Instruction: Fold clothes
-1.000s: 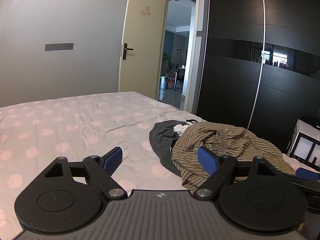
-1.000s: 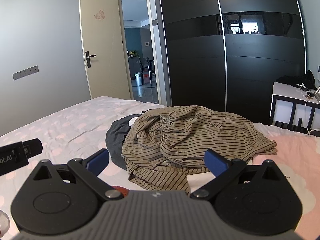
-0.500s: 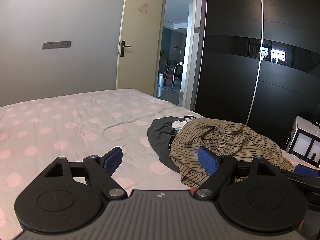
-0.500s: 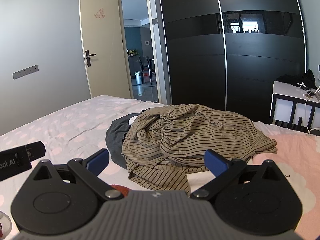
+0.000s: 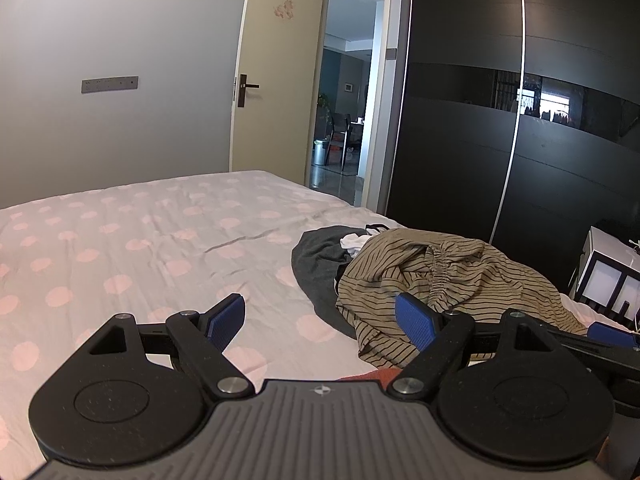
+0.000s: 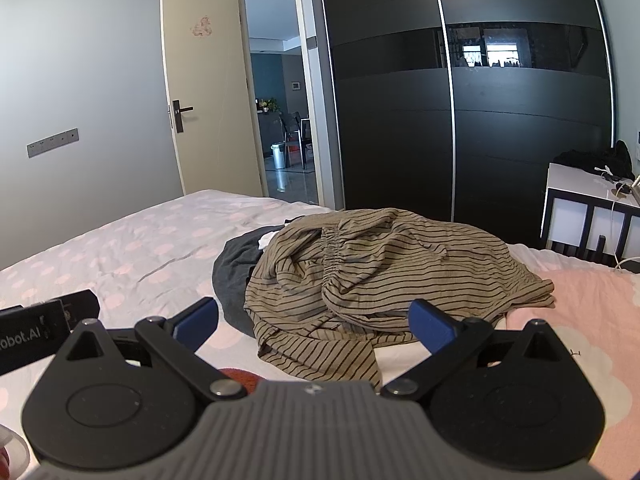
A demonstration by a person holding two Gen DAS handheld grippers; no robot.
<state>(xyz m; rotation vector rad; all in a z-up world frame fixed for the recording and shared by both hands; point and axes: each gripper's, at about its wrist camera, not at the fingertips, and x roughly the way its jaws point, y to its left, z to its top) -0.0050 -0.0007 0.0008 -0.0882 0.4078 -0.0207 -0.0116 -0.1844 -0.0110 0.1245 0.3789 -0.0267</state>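
Note:
A crumpled tan garment with dark stripes [image 6: 392, 264] lies heaped on the bed, over a dark grey garment [image 6: 234, 276] with a bit of white cloth [image 6: 267, 240] showing. My right gripper [image 6: 316, 322] hovers open just short of the heap's near edge, nothing between its blue pads. In the left wrist view the striped garment [image 5: 452, 276] and grey garment [image 5: 316, 264] sit to the right; my left gripper [image 5: 320, 320] is open, its right pad [image 5: 414, 320] in front of the striped cloth, touching or not I cannot tell.
The bed [image 5: 140, 240] has a white sheet with pink dots; a pink cover [image 6: 592, 320] lies at the right. A black sliding wardrobe [image 6: 460, 120] stands behind, an open door [image 6: 200, 92] to its left, a white nightstand [image 6: 588, 216] at the right. Something red [image 6: 240, 376] lies under the right gripper.
Both grippers have crept slightly forward and the left view tilted a little; the clothes have not moved and both grippers stay open.

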